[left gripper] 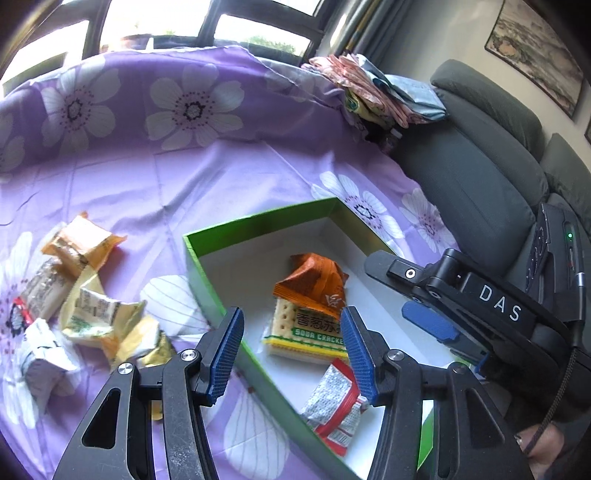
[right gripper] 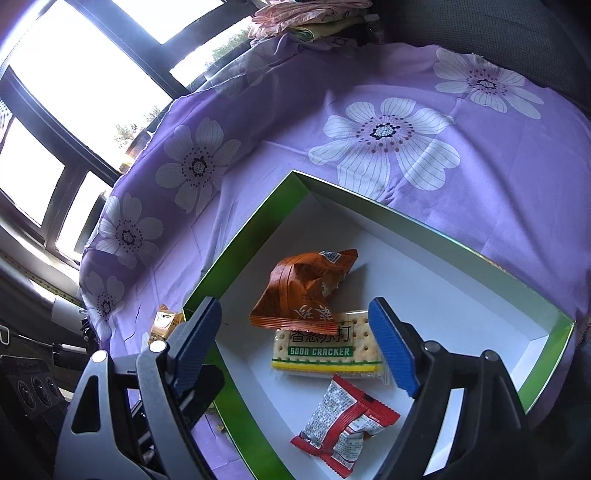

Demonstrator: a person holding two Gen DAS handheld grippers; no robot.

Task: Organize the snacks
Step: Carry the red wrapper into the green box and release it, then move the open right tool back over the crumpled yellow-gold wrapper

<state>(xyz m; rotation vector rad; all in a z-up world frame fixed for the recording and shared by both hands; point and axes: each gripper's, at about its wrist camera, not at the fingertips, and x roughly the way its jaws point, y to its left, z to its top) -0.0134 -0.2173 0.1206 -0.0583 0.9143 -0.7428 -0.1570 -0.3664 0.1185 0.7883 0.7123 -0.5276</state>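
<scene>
A green box (left gripper: 207, 280) with a white inside lies on the purple flowered cloth; it also shows in the right wrist view (right gripper: 236, 243). In it lie an orange packet (left gripper: 314, 280) (right gripper: 303, 284), a soda cracker pack (left gripper: 306, 332) (right gripper: 325, 350) and a red-and-white packet (left gripper: 332, 402) (right gripper: 343, 424). Several loose yellow and white snack packets (left gripper: 96, 317) lie left of the box. My left gripper (left gripper: 291, 350) is open and empty above the box's left wall. My right gripper (right gripper: 295, 343) (left gripper: 424, 314) is open and empty above the box.
A grey sofa (left gripper: 480, 166) stands to the right. Folded cloths (left gripper: 376, 88) are piled at the back. Windows (left gripper: 147, 26) lie behind the cloth-covered surface (left gripper: 184, 177).
</scene>
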